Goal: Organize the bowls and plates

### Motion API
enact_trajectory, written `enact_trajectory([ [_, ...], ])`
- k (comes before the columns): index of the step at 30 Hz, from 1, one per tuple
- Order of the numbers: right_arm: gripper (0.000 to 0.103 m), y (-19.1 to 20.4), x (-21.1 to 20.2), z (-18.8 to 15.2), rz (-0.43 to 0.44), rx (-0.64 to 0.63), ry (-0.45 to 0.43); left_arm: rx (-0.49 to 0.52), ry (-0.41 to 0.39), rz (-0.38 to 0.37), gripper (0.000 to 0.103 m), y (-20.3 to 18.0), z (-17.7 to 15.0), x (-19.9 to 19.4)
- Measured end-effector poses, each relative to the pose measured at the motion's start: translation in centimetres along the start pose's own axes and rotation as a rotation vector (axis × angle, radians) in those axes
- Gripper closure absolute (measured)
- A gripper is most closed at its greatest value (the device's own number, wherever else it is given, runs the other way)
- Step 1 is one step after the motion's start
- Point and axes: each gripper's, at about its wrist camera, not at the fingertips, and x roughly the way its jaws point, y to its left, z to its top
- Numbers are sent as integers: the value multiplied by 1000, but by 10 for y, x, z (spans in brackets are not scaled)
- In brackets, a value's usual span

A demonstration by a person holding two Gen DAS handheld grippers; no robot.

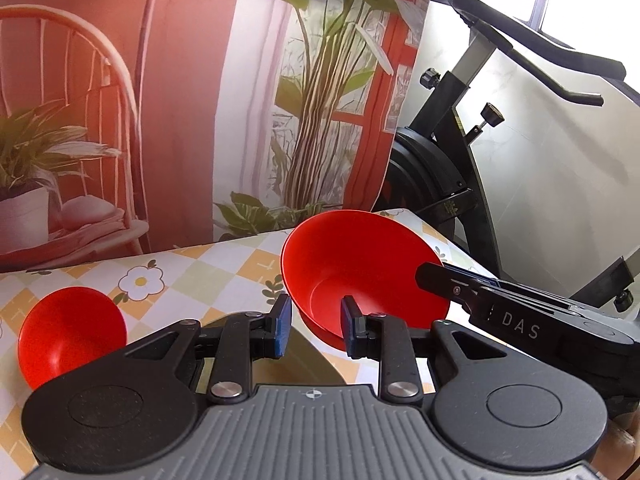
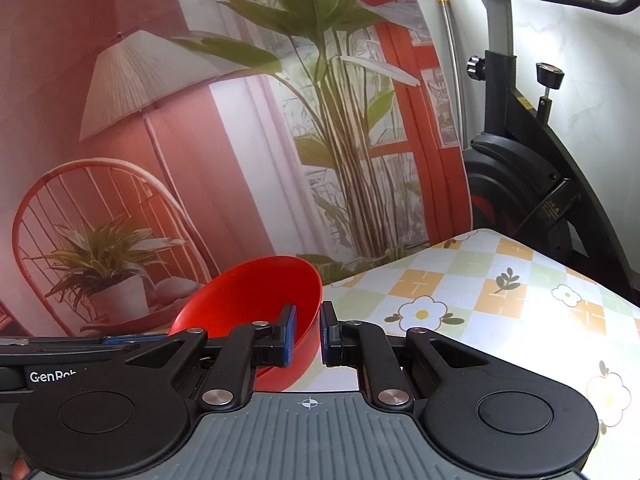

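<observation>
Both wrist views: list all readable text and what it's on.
"DAS": side of the right claw, seen in the left wrist view.
"GenRob", cut off by the claw in front: side of the left claw, seen in the right wrist view.
Gold label on the exercise bike frame: too small to read.

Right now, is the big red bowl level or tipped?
Tipped: the big red bowl has its opening tilted toward the camera, rim pinched in the right claw.
</observation>
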Motion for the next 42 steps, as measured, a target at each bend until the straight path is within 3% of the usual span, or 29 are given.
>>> enact_trajectory([
  [18,91,39,-52,-30,44,-6,28,8,-51,-7,75,13,-40,-82],
  [42,91,58,-100,-97,72,-26,156,-176,-11,-60,75,29,-118,-130],
])
